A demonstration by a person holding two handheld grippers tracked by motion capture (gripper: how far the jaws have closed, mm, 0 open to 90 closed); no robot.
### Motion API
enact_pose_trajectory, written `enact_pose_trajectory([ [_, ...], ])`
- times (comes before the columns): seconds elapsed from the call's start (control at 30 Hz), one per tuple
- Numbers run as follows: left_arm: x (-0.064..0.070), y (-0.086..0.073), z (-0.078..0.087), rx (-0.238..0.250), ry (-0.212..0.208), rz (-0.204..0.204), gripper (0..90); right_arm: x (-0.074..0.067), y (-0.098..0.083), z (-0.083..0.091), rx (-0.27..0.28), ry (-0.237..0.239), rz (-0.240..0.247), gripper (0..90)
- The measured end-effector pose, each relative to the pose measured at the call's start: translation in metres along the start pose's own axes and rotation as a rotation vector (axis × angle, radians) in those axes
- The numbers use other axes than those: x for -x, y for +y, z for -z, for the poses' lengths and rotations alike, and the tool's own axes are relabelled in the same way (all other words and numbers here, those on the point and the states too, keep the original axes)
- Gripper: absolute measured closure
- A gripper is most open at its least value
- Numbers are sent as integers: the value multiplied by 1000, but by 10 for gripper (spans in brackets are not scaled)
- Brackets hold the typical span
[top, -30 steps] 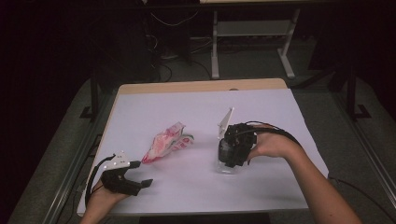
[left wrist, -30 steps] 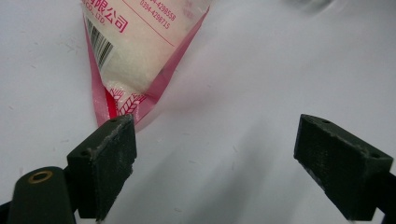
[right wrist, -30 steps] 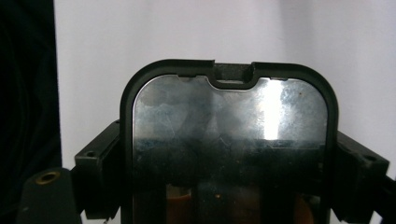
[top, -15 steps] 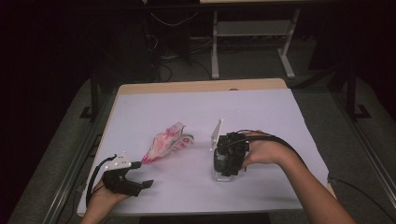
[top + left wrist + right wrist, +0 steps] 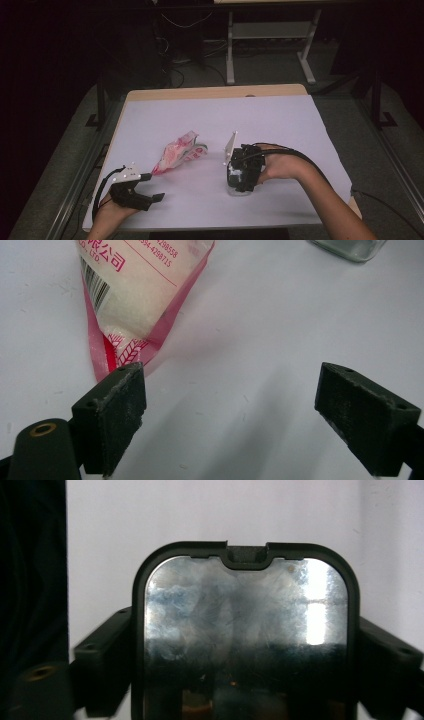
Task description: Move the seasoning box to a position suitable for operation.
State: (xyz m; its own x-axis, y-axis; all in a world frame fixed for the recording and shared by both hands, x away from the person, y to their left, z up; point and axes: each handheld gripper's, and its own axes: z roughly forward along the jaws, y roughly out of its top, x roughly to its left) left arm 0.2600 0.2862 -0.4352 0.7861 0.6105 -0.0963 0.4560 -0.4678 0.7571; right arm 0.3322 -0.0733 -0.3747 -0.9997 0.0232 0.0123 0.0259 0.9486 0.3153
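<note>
A red, pink and white bag (image 5: 177, 152) of white grains lies on the white table (image 5: 280, 120), left of centre. Its corner (image 5: 135, 290) lies just ahead of my left gripper (image 5: 230, 415), which is open with nothing between its pads. That gripper (image 5: 152, 186) rests near the front left edge. My right gripper (image 5: 241, 186) points down over a clear glass container (image 5: 239, 192) standing on the table. In the right gripper view its jaws (image 5: 245, 655) flank the container's glossy black-rimmed lid (image 5: 245, 620). They have just been opening, and the pads stand close beside the lid.
A bare wooden strip (image 5: 215, 92) runs along the table's far edge. Beyond it are a metal desk frame (image 5: 270, 35) and cables on the dark floor. A cable (image 5: 385, 202) trails off the table's right side.
My right hand has moved a little left and down with the glass container, which now stands on the table. The left hand and the bag have stayed put.
</note>
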Motion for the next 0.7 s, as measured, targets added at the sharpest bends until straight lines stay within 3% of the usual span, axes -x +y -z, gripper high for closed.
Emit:
enact_pose_trajectory([
  [0.17, -1, 0, 0, 0, 0, -4, 126, 0, -11, 7, 52, -24, -27, 24],
  [0.2, -1, 0, 0, -1, 0, -5, 126, -2, -19, 14, 91, -38, -55, 24],
  [0.4, 0, 0, 0, 5, 1, 2, 126, -9, -49, 37, 203, -82, -116, 24],
  [0.6, 1, 1, 0, 3, 1, -1, 126, -18, -88, 44, 293, -115, -238, 24],
  [0.67, 1, 1, 0, 2, 1, -2, 126, -19, -93, 43, 303, -120, -253, 25],
  [0.7, 2, 1, 1, 8, 1, 2, 126, -22, -104, 41, 328, -133, -284, 28],
])
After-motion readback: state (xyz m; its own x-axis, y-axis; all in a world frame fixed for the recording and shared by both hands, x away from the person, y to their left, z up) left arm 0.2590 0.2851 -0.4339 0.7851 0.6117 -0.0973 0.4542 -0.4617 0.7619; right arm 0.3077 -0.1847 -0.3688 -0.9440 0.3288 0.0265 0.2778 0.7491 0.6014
